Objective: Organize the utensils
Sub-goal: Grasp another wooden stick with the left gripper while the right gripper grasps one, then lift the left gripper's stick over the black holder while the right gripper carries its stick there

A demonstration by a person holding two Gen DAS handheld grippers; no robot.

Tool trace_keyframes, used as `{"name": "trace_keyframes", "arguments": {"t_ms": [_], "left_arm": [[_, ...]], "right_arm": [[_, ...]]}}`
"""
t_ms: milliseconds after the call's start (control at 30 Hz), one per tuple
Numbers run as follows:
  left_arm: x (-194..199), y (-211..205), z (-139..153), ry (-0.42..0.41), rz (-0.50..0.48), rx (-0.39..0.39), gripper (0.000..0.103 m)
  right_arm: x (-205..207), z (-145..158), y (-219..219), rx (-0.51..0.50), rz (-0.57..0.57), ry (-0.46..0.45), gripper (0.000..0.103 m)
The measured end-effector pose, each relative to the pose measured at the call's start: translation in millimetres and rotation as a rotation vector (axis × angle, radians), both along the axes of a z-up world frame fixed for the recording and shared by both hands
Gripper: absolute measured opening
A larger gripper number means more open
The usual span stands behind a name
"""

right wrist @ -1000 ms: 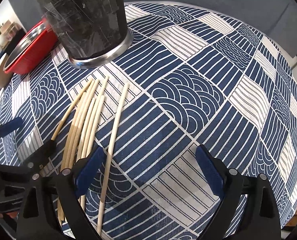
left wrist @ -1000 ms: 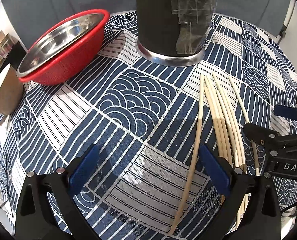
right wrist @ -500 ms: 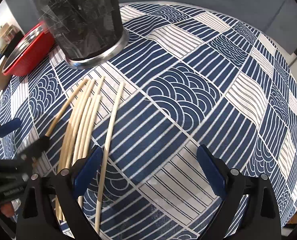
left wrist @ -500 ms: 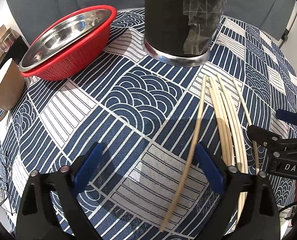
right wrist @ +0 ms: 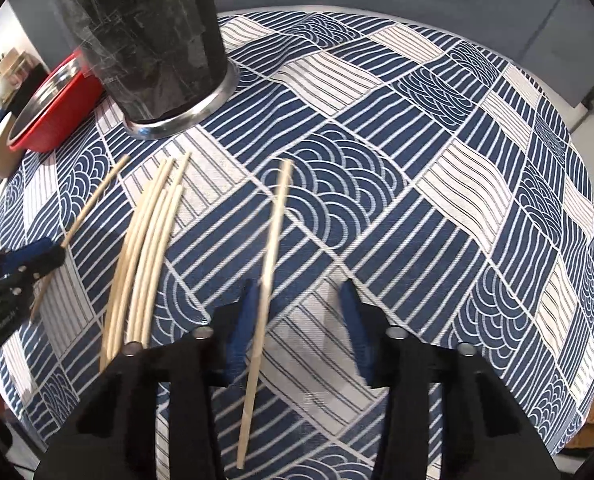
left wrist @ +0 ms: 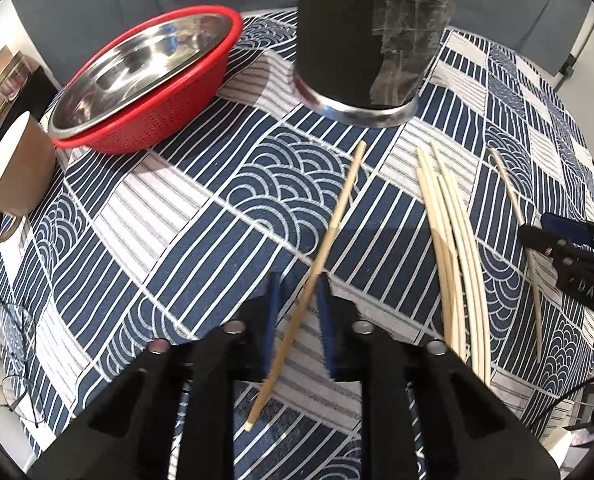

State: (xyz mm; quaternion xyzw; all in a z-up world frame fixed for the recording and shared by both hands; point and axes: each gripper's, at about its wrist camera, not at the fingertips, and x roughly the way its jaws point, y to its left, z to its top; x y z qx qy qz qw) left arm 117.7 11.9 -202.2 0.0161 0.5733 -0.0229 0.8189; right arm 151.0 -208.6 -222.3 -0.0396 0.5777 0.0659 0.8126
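Several pale wooden chopsticks [left wrist: 451, 232] lie on the patterned tablecloth in front of a tall dark holder [left wrist: 365, 32]. My left gripper [left wrist: 297, 304] is nearly shut around one chopstick [left wrist: 329, 232], which runs between its blue pads. My right gripper [right wrist: 299, 308] is half closed; a separate chopstick [right wrist: 275, 232] lies against its left pad, with a gap to the right pad. The bundle also shows in the right wrist view [right wrist: 145, 240], with the holder [right wrist: 145, 28] behind it. The right gripper shows at the right edge of the left wrist view [left wrist: 569, 248].
A red colander holding a steel bowl [left wrist: 145, 80] stands at the back left. A beige mug [left wrist: 13, 176] sits at the left table edge. The blue and white cloth [right wrist: 437, 160] stretches to the right.
Both grippers have narrowed from wide open. The left one has closed around the leftmost chopstick and the right one has closed in beside the rightmost chopstick, which has shifted away from the bundle.
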Motion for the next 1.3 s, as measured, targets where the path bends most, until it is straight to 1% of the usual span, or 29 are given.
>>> {"name": "trace_keyframes", "arguments": {"t_ms": [33,100,167,200,233,333,367,400,433,500,600,700,833,900,933,967,1167,1300], "left_arm": [[-1,1,0,0.017,0.014,-0.003,0.009],[-3,6,1,0.036,0.030,-0.004,0.007],[-6,6,1,0.045,0.041,-0.002,0.006],[-7,7,1,0.050,0.044,0.003,0.005],[-10,7,0,0.057,0.047,0.006,0.005],[-12,9,1,0.092,0.064,0.002,0.005],[-13,11,2,0.108,0.076,-0.007,0.005],[-14,12,4,0.099,0.078,-0.027,0.004],[-16,12,8,0.080,0.078,-0.023,0.005],[-20,10,19,0.036,0.072,0.037,0.004],[-22,7,39,-0.021,0.053,0.075,0.005],[-20,3,62,-0.089,0.040,0.133,0.005],[-9,3,97,-0.166,0.041,0.170,0.005],[-9,9,112,-0.216,0.046,0.190,0.005],[-8,8,122,-0.253,0.048,0.218,0.005],[-8,8,129,-0.269,0.047,0.233,0.005],[1,5,168,-0.370,0.042,0.257,0.005],[10,4,184,-0.408,0.041,0.258,0.005]], "right_arm": [[0,0,-2,-0.004,-0.006,0.001,0.025],[0,0,-10,-0.019,-0.022,0.001,0.022],[-2,0,-16,-0.033,-0.023,0.002,0.015],[-2,0,-19,-0.044,-0.027,0.006,0.006],[-3,0,-23,-0.060,-0.037,0.012,0.004],[-2,-1,-32,-0.067,-0.048,0.029,0.004],[-2,-1,-35,-0.068,-0.055,0.041,0.004],[-2,-1,-38,-0.062,-0.061,0.049,0.004],[-1,-1,-42,-0.048,-0.073,0.060,0.004],[-2,1,-49,-0.027,-0.090,0.063,0.004],[-4,9,-54,-0.061,-0.091,0.031,0.004],[-2,19,-59,-0.046,-0.112,0.012,0.004],[1,46,-60,-0.011,-0.116,-0.048,0.004],[5,62,-58,0.014,-0.110,-0.083,0.005],[7,67,-58,0.021,-0.108,-0.095,0.005],[9,75,-56,0.031,-0.104,-0.115,0.005],[28,117,-43,0.087,-0.073,-0.209,0.005],[39,144,-36,0.148,-0.056,-0.269,0.005]]}}
